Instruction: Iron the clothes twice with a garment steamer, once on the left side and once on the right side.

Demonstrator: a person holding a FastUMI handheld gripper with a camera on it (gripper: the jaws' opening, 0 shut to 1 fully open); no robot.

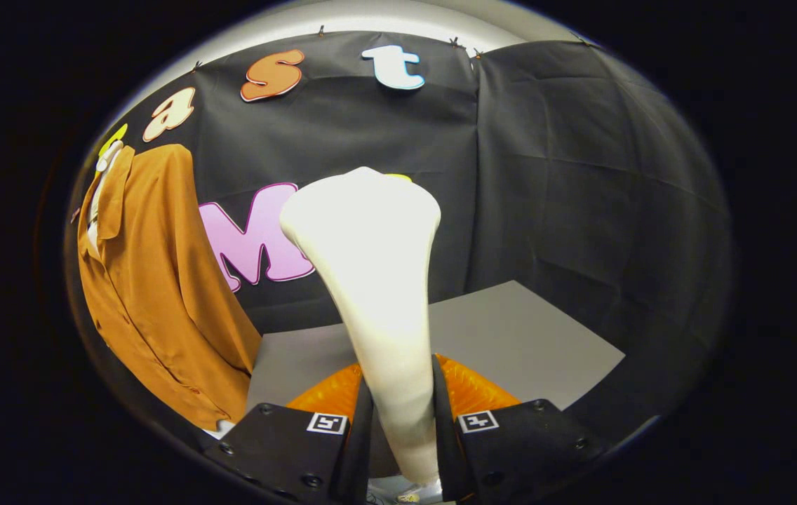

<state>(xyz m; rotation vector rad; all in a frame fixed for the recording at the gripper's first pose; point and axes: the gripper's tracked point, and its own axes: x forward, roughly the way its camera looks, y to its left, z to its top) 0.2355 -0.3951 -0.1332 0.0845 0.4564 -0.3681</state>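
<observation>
The tool (402, 414) was clenched on the white garment steamer (377, 280), both fingers pressing its handle, its wide head rising ahead of them. Beyond lay the grey worktop (525, 337). To the far left, an orange-brown shirt (153, 280) hung against the black cloth wall (581, 196).

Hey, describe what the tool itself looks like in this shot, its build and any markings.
The tool has two blocky, dark, matte housings side by side, each fastened with small round screws. Each housing carries a small square black-and-white marker tag near its inner top corner. A flat, narrow finger rises from each housing's inner edge. No cables or sleeves are visible.
</observation>
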